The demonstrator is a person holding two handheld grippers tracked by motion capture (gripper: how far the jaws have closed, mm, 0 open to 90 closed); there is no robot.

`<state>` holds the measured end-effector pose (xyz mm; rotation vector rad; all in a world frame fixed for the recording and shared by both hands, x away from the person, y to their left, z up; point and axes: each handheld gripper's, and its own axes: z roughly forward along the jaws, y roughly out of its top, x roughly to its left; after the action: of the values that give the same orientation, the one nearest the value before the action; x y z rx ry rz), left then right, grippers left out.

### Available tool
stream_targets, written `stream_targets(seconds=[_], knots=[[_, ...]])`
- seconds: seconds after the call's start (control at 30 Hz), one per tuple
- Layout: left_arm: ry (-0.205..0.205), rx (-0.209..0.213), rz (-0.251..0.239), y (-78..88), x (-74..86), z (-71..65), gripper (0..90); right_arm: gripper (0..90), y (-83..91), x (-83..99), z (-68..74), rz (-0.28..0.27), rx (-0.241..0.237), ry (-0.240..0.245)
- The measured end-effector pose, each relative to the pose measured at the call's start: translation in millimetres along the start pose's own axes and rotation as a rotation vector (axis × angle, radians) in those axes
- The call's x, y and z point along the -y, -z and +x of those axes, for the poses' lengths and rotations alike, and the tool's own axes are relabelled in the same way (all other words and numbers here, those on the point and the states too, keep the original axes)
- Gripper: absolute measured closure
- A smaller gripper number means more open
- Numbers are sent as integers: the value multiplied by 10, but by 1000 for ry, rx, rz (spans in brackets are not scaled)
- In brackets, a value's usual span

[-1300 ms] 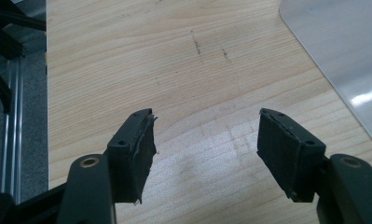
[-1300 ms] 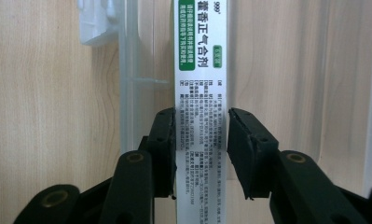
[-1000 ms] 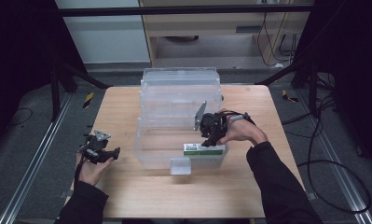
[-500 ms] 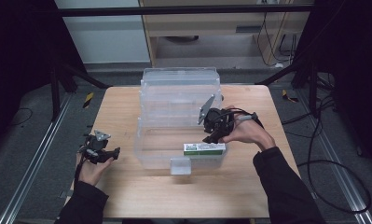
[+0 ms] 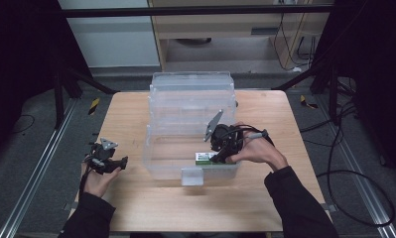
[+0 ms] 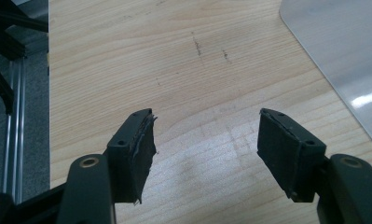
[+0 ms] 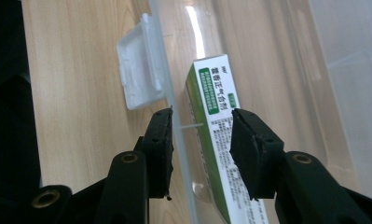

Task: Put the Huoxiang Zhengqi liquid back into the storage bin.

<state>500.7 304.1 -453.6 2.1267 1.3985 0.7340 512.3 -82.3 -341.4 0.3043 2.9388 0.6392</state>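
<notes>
High view: the right gripper (image 5: pixel 219 157) hung over the near edge of the clear plastic bin (image 5: pixel 190 121) on the wooden table (image 5: pixel 136 208), directly above a white-and-green carton (image 5: pixel 204 158) lying flat against the bin's front wall. Right gripper view: the carton (image 7: pixel 216 135) rested on the bin floor just inside that wall (image 7: pixel 176 121), beside the white latch tab (image 7: pixel 138 72) – the jaws stood released, straddling wall and carton with neither pad pressing on them, nothing grasped. The left gripper (image 5: pixel 105 157) sat well apart, near the table's left edge; left gripper view – its jaws gaped wide over bare wood (image 6: pixel 174 56), empty.
</notes>
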Motion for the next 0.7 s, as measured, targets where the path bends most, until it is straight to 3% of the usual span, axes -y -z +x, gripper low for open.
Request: stream_targets(seconds=[0.43, 0.7], knots=[[3, 3, -14, 16, -4, 14, 358, 599, -314, -40, 120, 8, -64, 11], [5, 3, -21, 34, -9, 18, 358, 603, -429, -55, 133, 16, -79, 5]])
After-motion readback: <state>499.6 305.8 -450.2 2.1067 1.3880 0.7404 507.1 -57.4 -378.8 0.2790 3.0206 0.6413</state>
